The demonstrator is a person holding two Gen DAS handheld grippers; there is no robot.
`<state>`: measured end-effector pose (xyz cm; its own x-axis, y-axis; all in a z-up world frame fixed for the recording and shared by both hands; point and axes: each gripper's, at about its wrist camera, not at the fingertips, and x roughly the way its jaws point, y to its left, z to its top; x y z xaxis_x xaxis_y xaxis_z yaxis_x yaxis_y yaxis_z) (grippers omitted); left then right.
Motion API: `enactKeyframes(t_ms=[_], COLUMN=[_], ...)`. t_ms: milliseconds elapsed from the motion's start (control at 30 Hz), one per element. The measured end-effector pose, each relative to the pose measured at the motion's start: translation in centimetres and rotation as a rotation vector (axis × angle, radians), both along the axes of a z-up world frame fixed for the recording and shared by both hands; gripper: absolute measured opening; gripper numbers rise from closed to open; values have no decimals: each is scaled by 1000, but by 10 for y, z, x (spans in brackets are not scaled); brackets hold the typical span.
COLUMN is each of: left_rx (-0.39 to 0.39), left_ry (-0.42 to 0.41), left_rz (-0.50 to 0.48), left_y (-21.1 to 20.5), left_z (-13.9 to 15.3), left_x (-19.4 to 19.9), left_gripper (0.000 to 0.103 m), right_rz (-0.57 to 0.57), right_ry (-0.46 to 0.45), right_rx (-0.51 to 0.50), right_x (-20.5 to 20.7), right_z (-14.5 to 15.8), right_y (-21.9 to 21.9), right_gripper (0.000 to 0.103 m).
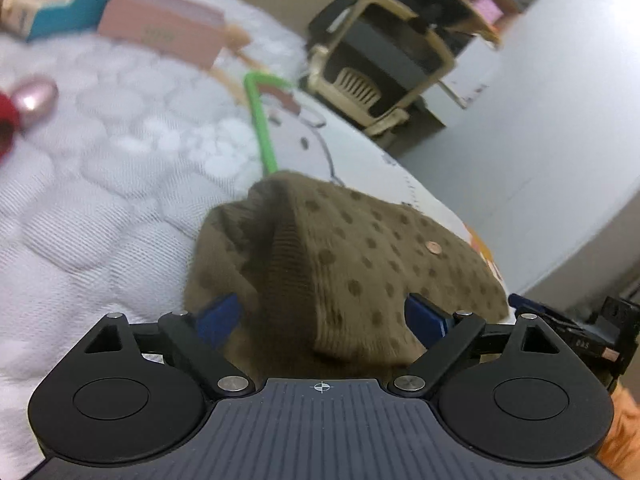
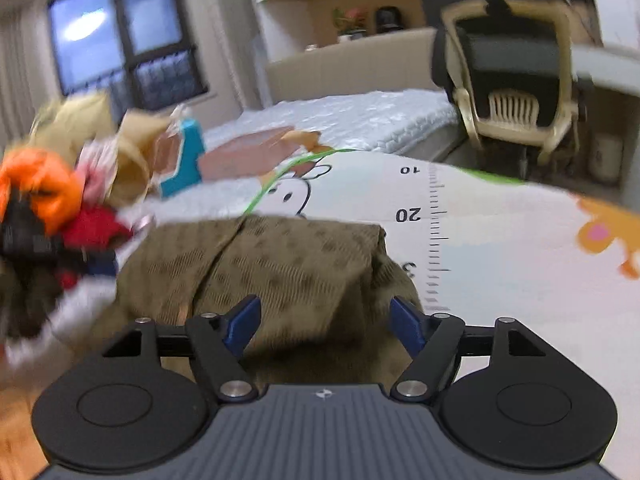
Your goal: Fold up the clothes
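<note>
- Here, the left tongs point(image 1: 326, 316) stand with their blue pads apart, one on each side of a raised ridge of the brown dotted garment point(image 1: 360, 248), not yet pinching it.
- The right tongs point(image 2: 326, 326) are likewise spread, with the same garment point(image 2: 280, 264) bunched between and ahead of their pads.
- The garment lies on a printed mat point(image 2: 500, 240) spread over the quilted bed point(image 1: 100, 168), partly folded, with a ribbed band and a small button showing.
- It looks soft, light and limp, a knit that will sag and stretch; I would judge the ribbed edge or a corner the surest hold.
- A green cord point(image 1: 262, 132) lies beyond it, boxes point(image 1: 160, 24) farther off.
</note>
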<state>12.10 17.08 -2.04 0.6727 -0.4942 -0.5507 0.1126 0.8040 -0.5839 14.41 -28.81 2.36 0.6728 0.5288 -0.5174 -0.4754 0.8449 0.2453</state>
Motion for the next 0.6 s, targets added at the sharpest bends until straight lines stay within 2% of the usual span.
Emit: enactKeyframes(t_ms=[67,100,133,200,233,300,433,467,500,600], left_rx=[-1,29,51,91,111,142,182,192,197,208], left_ry=[19,14,14,4,-7,-45,-164,-193,-201,-148], left_rz=[5,4,0,-18,-33,-65,-140,-159,-170,-190], left_y=[-8,-15,-21,-31,-34,-40,-46,-48,-50,-52], left_z=[-8,-9,-8,-1,6,24,70,81,83,57], left_x=[15,19,23,25,24,11,-36,-47,-59,-85], left_gripper=[93,90,75,43,34,24,23,23,24,42], right_rz=[-30,-42,-43,-16,-5,15,59,68,76,94], right_ry=[48,67,74,56,29,-29,-129,-132,-126,-94], right_rx=[21,22,17,-15,-41,-59,-29,-29,-31,-59], right_x=[25,36,42,44,39,22,-25,-35,-45,-73], right_z=[-13,-20,-27,-29,-23,-4,43,46,45,34], right_y=[11,17,24,38,44,43,25,21,18,10], right_gripper=[72,64,39,17,11,11,11,11,11,15])
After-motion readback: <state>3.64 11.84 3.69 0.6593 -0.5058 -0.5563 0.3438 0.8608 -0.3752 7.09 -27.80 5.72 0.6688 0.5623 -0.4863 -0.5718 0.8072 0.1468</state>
